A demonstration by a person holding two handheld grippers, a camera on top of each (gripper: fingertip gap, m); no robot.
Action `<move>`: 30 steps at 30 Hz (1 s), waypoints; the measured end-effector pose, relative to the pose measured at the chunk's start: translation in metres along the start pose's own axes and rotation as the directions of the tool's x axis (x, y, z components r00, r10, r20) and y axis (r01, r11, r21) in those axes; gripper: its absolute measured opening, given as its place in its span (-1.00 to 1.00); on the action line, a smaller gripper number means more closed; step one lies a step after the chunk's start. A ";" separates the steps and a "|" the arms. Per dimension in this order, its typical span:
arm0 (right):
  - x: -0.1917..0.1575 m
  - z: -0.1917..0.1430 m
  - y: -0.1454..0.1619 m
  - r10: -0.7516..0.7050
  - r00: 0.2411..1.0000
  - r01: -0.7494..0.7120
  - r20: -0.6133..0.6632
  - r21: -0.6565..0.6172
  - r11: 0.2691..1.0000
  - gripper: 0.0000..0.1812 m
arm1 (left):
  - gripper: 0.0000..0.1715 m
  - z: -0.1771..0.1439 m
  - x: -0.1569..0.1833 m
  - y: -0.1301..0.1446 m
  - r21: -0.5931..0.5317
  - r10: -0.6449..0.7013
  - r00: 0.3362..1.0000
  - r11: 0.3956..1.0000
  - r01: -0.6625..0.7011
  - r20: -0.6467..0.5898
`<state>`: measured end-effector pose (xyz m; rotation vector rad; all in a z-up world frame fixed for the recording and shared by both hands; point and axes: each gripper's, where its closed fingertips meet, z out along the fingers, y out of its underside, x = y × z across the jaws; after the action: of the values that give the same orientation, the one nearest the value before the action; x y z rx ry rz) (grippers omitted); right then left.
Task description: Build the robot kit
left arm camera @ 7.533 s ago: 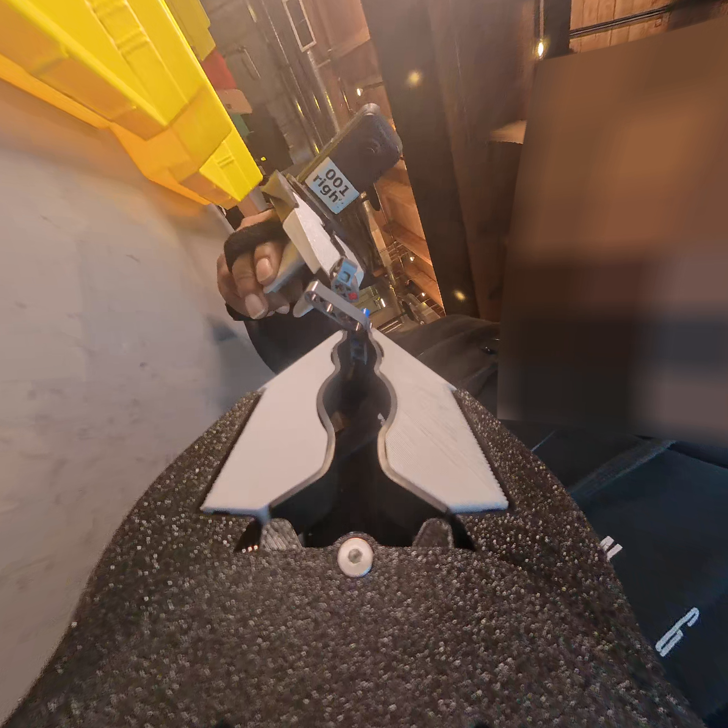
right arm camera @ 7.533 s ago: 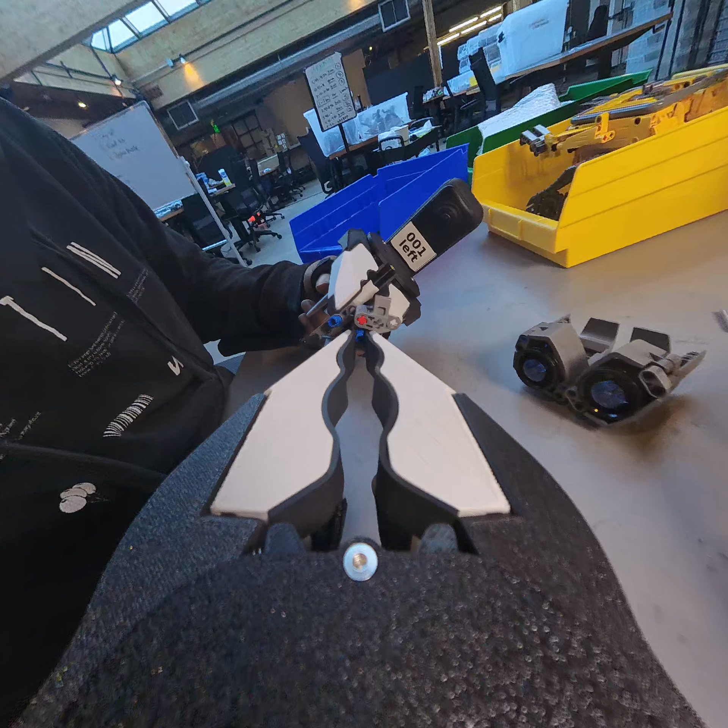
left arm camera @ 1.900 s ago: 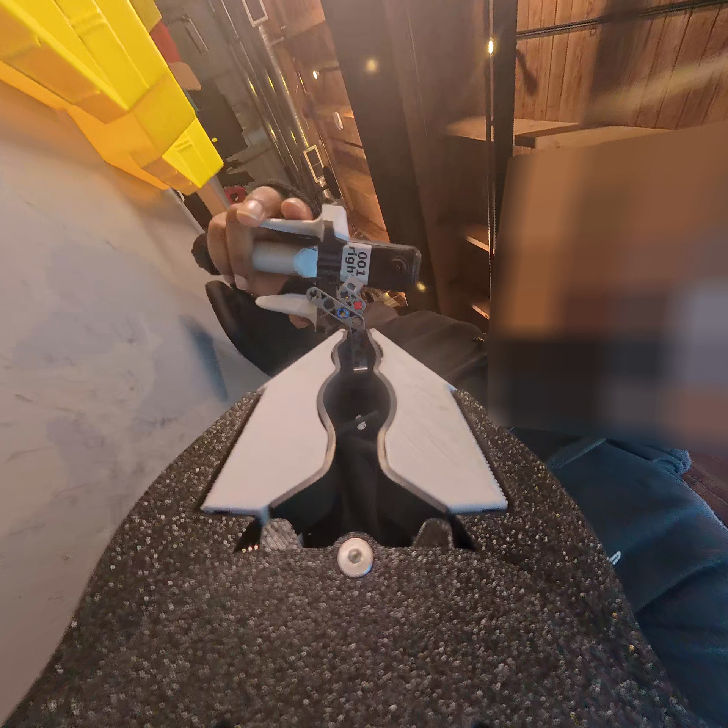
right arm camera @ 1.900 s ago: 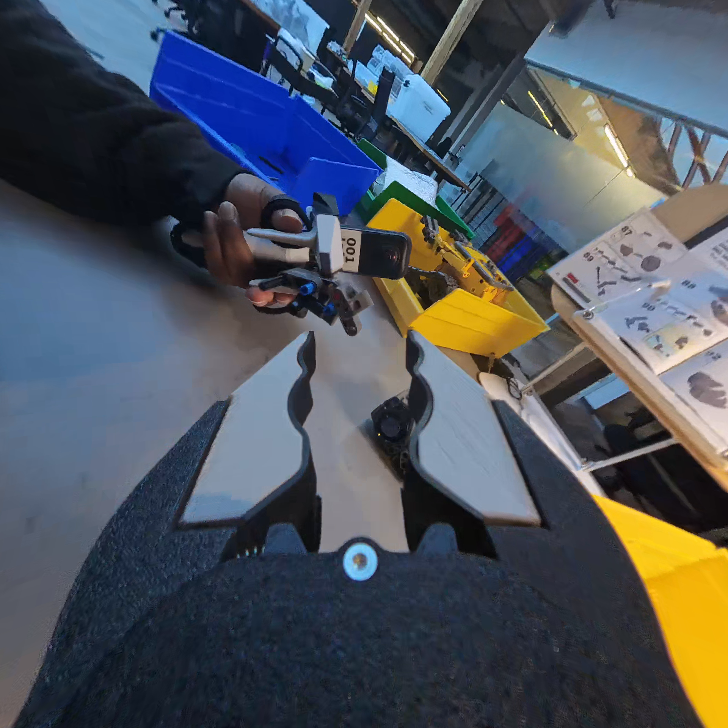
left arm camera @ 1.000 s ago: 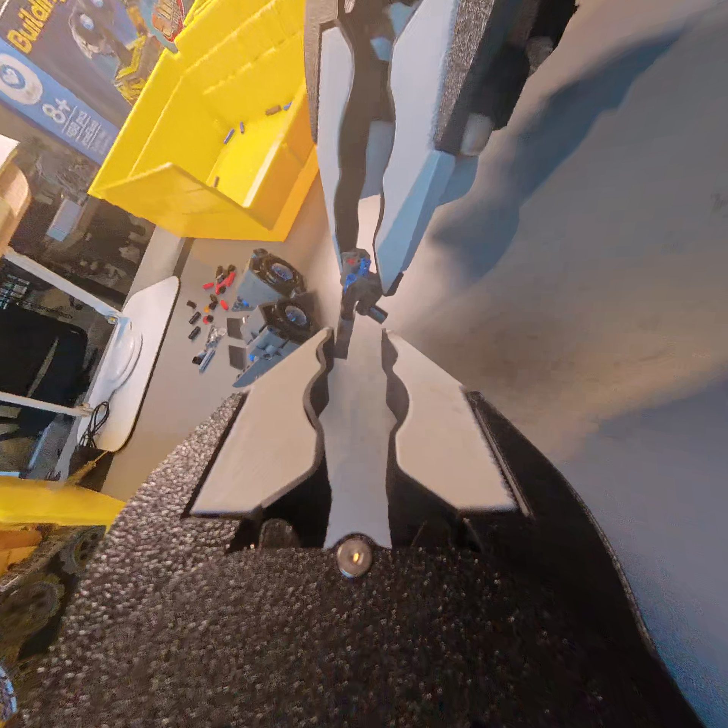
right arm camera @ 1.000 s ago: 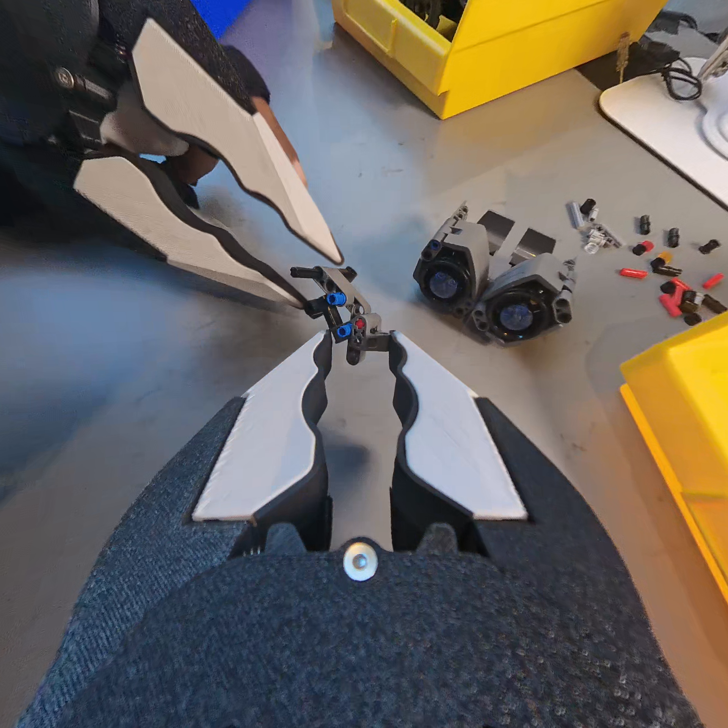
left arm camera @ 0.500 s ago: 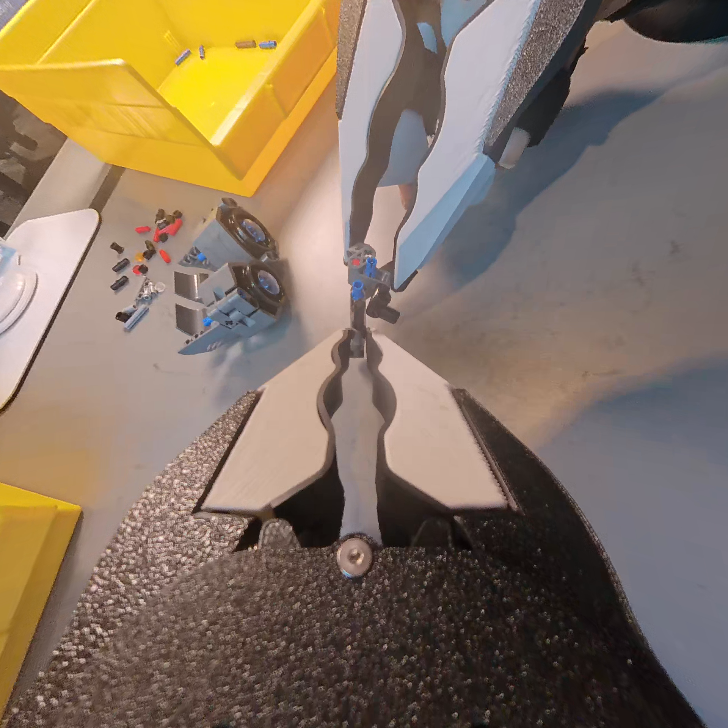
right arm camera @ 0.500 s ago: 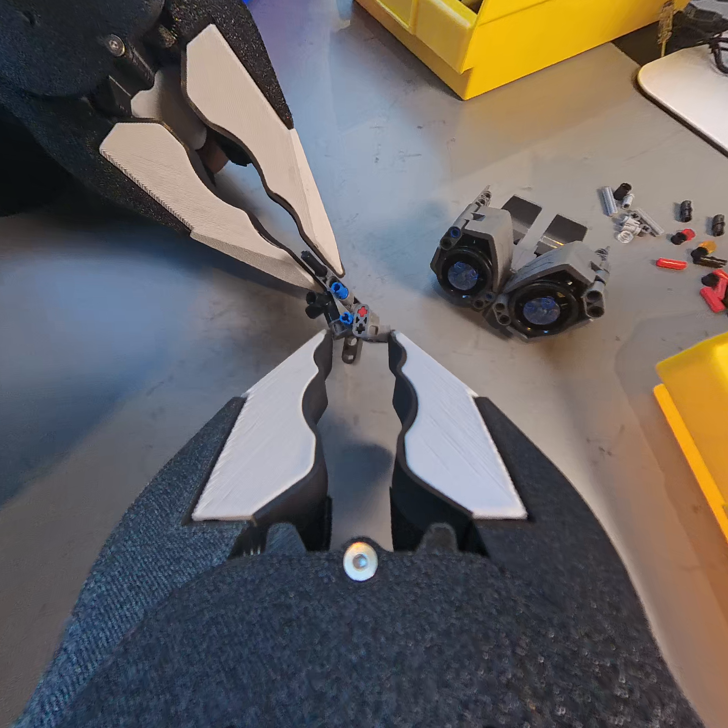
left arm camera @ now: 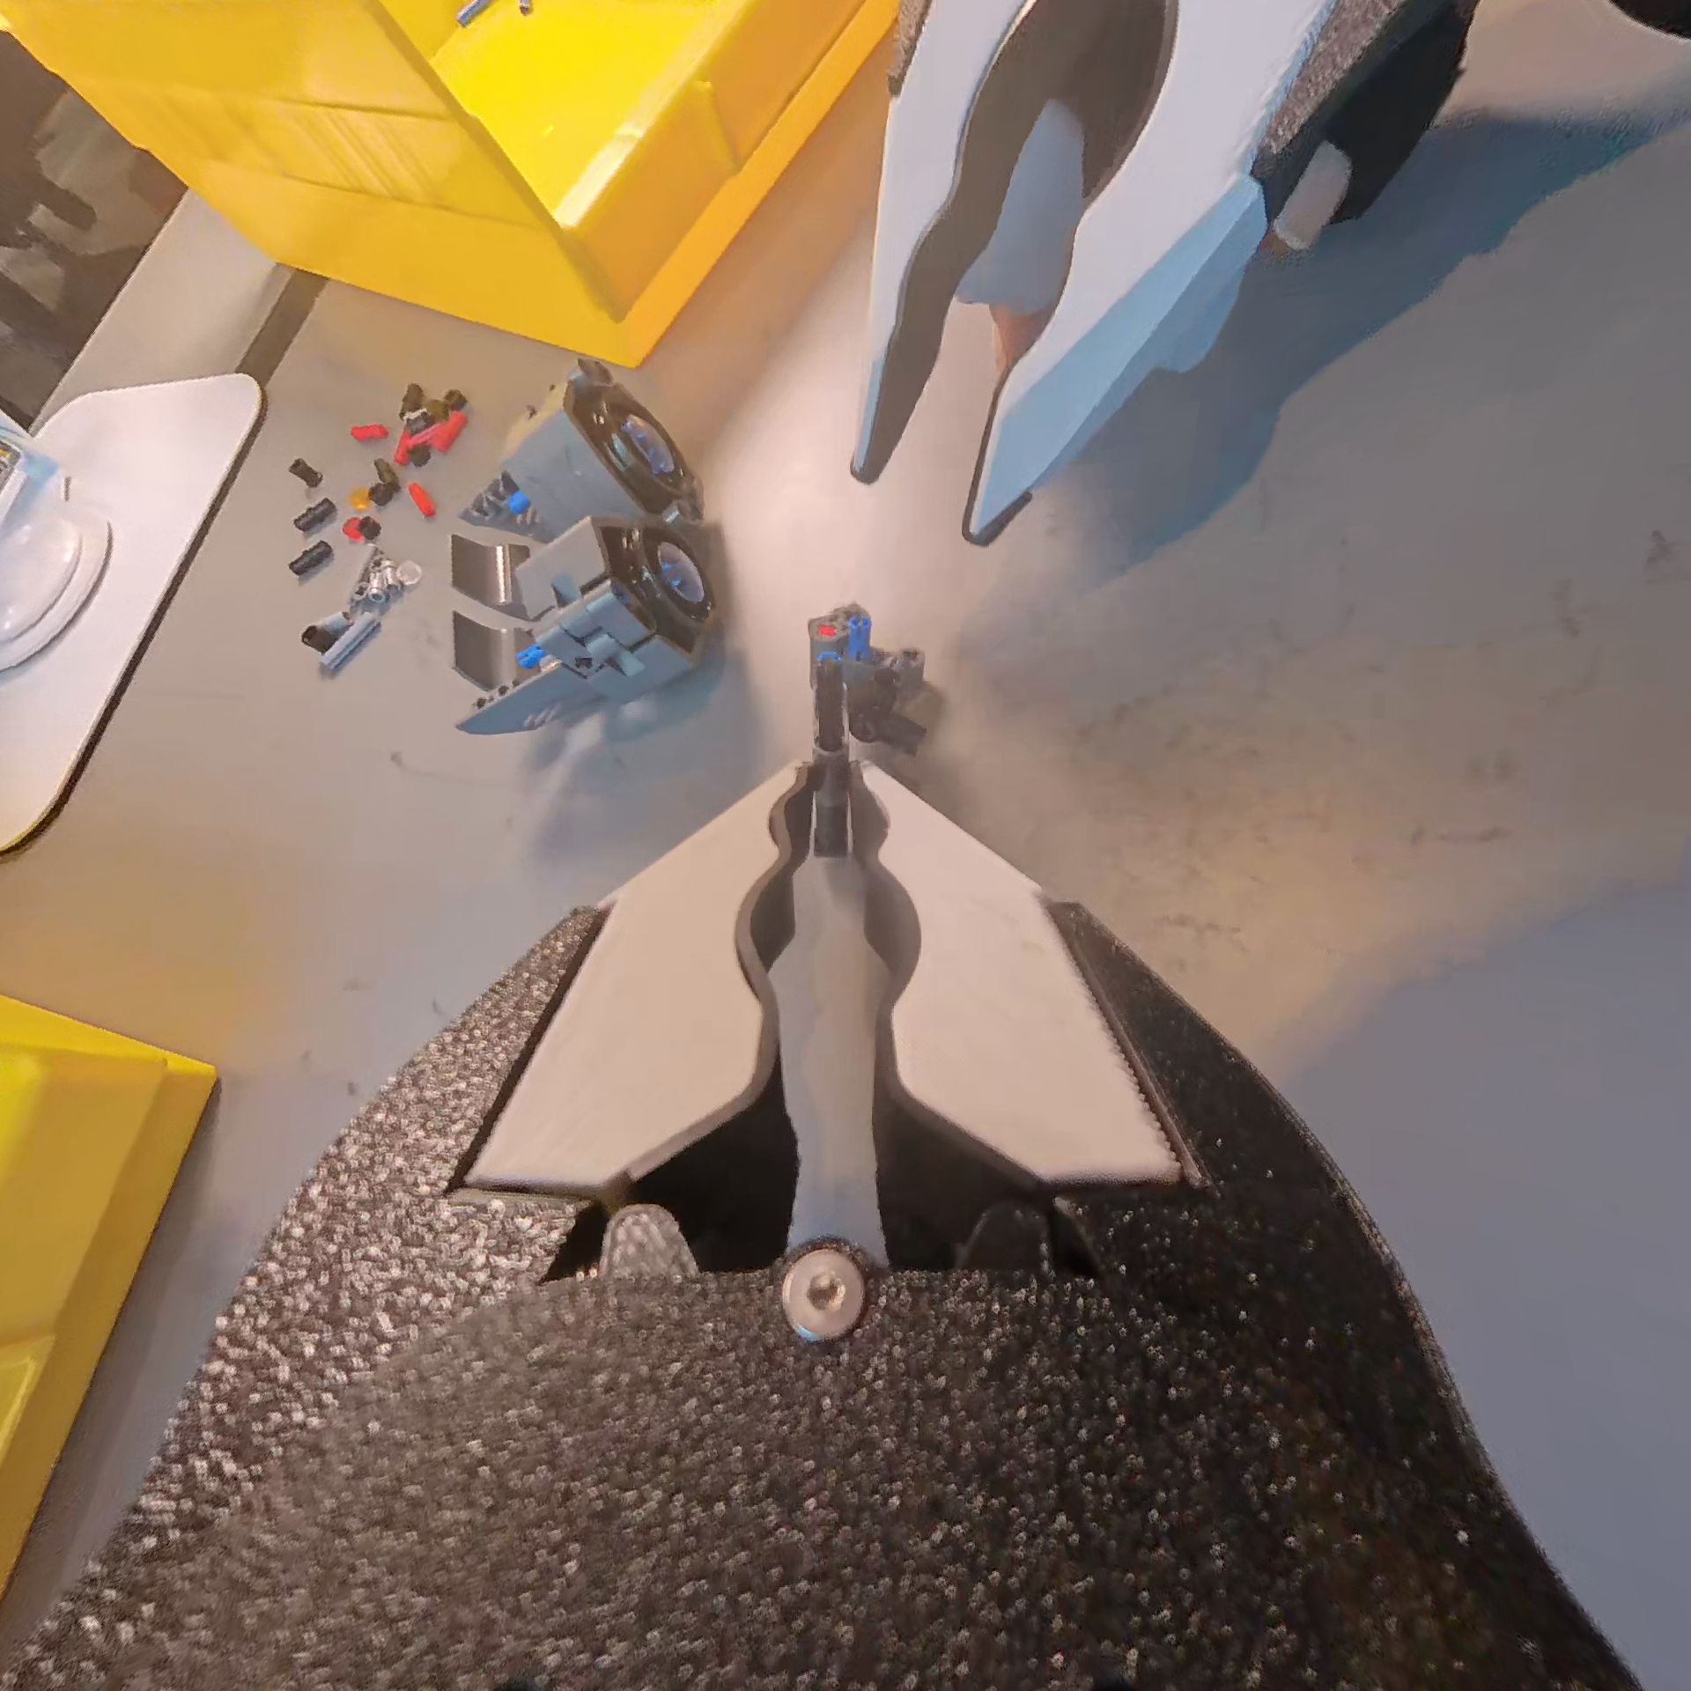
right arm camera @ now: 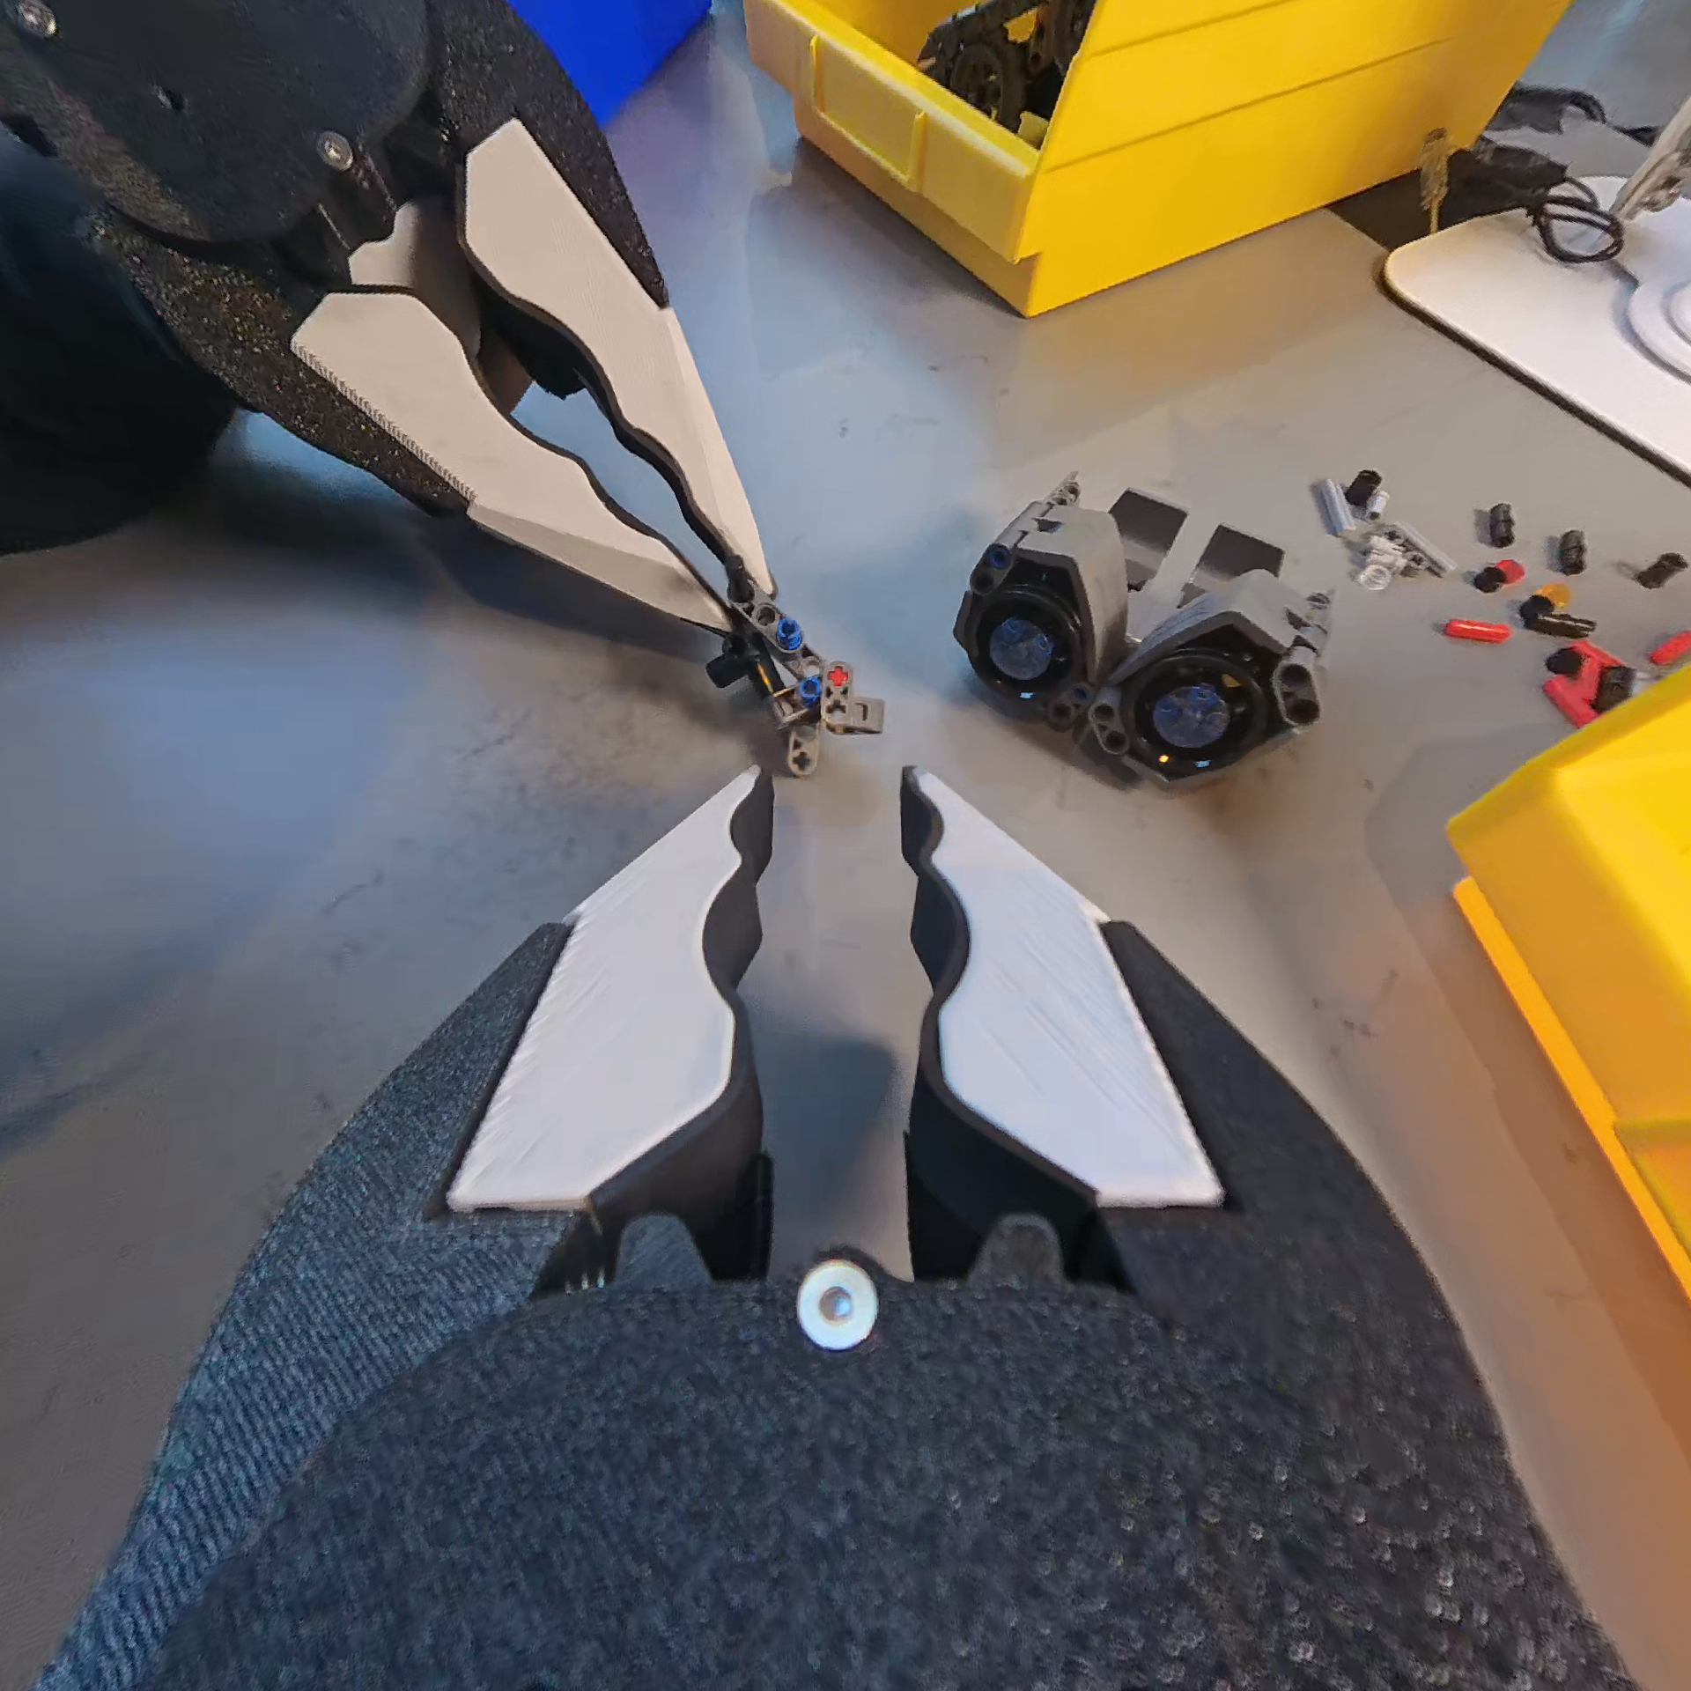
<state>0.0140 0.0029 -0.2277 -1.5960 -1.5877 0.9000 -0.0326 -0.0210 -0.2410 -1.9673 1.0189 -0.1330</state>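
Left wrist view shows the left tool (left arm camera: pixel 831 778) with its two pale grey fingers pressed nearly together, pinching the black rod end of a small grey and black building-brick assembly with blue and red pins (left arm camera: pixel 856 677). The assembly sticks out forward from the fingertips and sits low over the grey counter (left arm camera: pixel 1281 778); whether it touches the surface cannot be told. Beyond it, the right tool (left arm camera: pixel 924 499) points back towards it with its fingers spread, tips apart from the assembly and gripping nothing.

From the right wrist view, the right tool (right arm camera: pixel 828 778) has a wide gap between its fingers, and the lowest grey beam of the assembly (right arm camera: pixel 805 691) lies just beyond that gap, not touching either tip. The left tool (right arm camera: pixel 743 599) comes in from the upper left, holding the far end of the assembly.

To one side on the counter stands a pair of joined grey housings with round blue-centred black openings (right arm camera: pixel 1144 668), close to the assembly but apart from it. Farther out lies a scatter of small red, black and grey loose pins (right arm camera: pixel 1546 604). A yellow plastic bin (right arm camera: pixel 1144 137) sits behind them, another yellow bin edge (right arm camera: pixel 1592 915) at the near side, and a white rounded board (right arm camera: pixel 1537 311) at the counter's far corner.
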 end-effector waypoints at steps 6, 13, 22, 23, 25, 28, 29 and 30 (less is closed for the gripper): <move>0.010 -0.006 -0.006 0.043 0.999 -0.042 -0.010 0.057 0.998 -0.71 | -0.86 -0.003 0.004 -0.002 0.022 -0.030 0.998 0.999 0.031 -0.053; 0.014 -0.009 -0.010 0.071 0.997 -0.071 -0.003 0.089 0.993 -0.71 | -0.85 -0.004 0.006 -0.004 0.042 -0.056 0.994 0.997 0.061 -0.092; 0.017 -0.012 -0.013 0.102 0.995 -0.102 0.005 0.119 0.988 -0.71 | -0.89 -0.006 0.014 -0.008 0.068 -0.044 0.989 0.996 0.054 -0.142; 0.017 -0.012 -0.013 0.102 0.995 -0.102 0.008 0.122 0.987 -0.71 | -0.89 -0.007 0.015 -0.008 0.070 -0.039 0.988 0.996 0.050 -0.152; 0.017 -0.012 -0.014 0.104 0.995 -0.104 0.011 0.127 0.986 -0.71 | -0.89 -0.008 0.018 -0.008 0.075 -0.020 0.986 0.997 0.033 -0.167; 0.018 -0.013 -0.016 0.110 0.994 -0.111 0.013 0.142 0.984 -0.71 | -0.86 -0.010 0.019 -0.009 0.088 -0.017 0.982 0.996 0.034 -0.186; 0.019 -0.014 -0.016 0.113 0.993 -0.114 0.013 0.149 0.982 -0.71 | -0.82 -0.012 0.019 -0.010 0.099 -0.025 0.981 0.994 0.045 -0.195; 0.020 -0.015 -0.017 0.117 0.993 -0.118 0.013 0.155 0.981 -0.71 | -0.79 -0.014 0.018 -0.012 0.114 -0.037 0.978 0.992 0.061 -0.203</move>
<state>0.0179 0.0225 -0.2054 -1.5904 -1.4007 1.0642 -0.0198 -0.0398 -0.2288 -1.8975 1.0660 -0.4180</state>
